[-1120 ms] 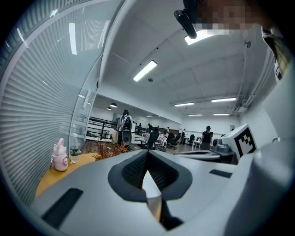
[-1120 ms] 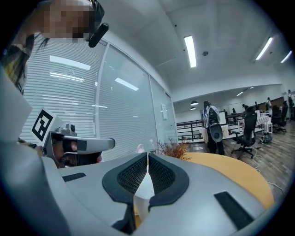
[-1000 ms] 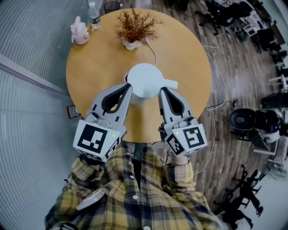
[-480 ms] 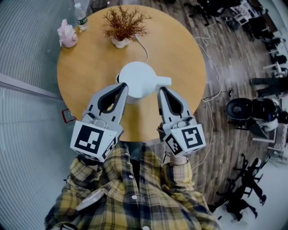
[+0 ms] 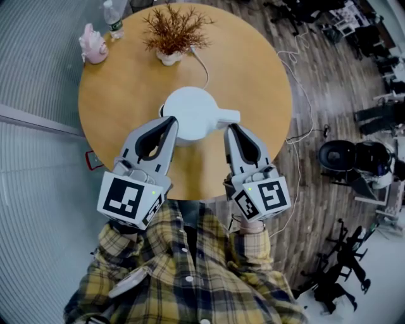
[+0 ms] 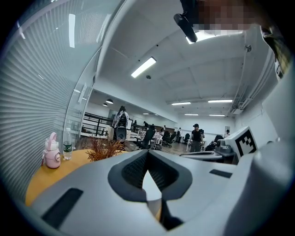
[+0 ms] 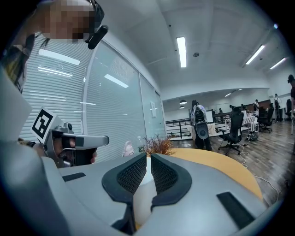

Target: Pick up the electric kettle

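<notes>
Round table point(image 5: 266, 76), right tongs point(image 5: 230, 128) now closer to kettle point(image 5: 188, 111) handle point(image 5: 229, 116).

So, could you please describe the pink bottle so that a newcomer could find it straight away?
On the round wooden table, look to the far left edge, where two bottles stand left of a dried plant. The pink bottle is the squat, opaque one. The other is a slim clear bottle with a green label.

Your kettle point(image 5: 190, 112) looks smooth, matt white plastic; the table point(image 5: 253, 76) under it, smooth pale wood. Flanking the kettle, your left gripper point(image 5: 172, 121) and right gripper point(image 5: 229, 127) are matt grey plastic with ribbed black pads point(image 7: 131, 174).
</notes>
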Available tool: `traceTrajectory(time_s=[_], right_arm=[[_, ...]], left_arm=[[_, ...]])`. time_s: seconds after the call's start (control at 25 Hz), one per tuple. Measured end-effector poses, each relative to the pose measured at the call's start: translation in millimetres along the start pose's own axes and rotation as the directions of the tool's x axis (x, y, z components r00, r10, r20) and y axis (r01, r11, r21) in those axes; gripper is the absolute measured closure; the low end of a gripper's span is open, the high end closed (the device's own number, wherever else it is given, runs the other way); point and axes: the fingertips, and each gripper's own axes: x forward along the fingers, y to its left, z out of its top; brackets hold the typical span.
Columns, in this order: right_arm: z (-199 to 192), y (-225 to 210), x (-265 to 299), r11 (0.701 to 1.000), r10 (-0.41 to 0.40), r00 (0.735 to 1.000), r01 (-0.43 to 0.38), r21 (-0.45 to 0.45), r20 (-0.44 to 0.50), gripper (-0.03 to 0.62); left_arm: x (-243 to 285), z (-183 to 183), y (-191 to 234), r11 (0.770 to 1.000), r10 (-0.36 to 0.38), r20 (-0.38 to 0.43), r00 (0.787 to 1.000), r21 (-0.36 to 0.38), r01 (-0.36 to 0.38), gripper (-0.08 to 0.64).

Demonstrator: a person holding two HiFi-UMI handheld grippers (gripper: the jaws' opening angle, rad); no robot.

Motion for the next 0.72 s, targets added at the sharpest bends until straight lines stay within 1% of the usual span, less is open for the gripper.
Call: traceTrajectory(time_s=[0.28, 0.36, 0.52, 0.68, 0.72], right_arm=[[-10, -16, 2, 1.0, -0.01, 1.0, 0.011, 0.026, -0.019, 0.547], [-14, -20, 0, 0.999, 0.0, 0.999, 0.001, 0.035, -0.039, 0.488], [-24, -28, 0, 0.999, -0.002, 0.997, 0.004, 0.038, -0.072, 0.447], [-39, -37, 9, 0.999, -0.028, 0.995, 0.032, 0.038, -0.096, 0.364], [-42, -39, 11, 0.998, -0.036, 0.994, 0.04, 0.039, -0.104, 0.352]], left_arm=[[5, -9, 11, 0.999, 0.032, -0.015, 0.999, -0.018, -0.032, 0.558], [4, -10, 11, 0.999, 0.044, -0.018, 0.999, -0.018, -0.045, 0.558], [2, -12, 17, 0.998, 0.064, -0.021, 0.998, -0.021, -0.065, 0.558], [2, -21, 32, 0.996, 0.08, -0.031, 0.996, -0.028, -0.081, 0.558], [2, -23, 36, 0.996, 0.085, -0.034, 0.996, -0.029, -0.086, 0.558]])
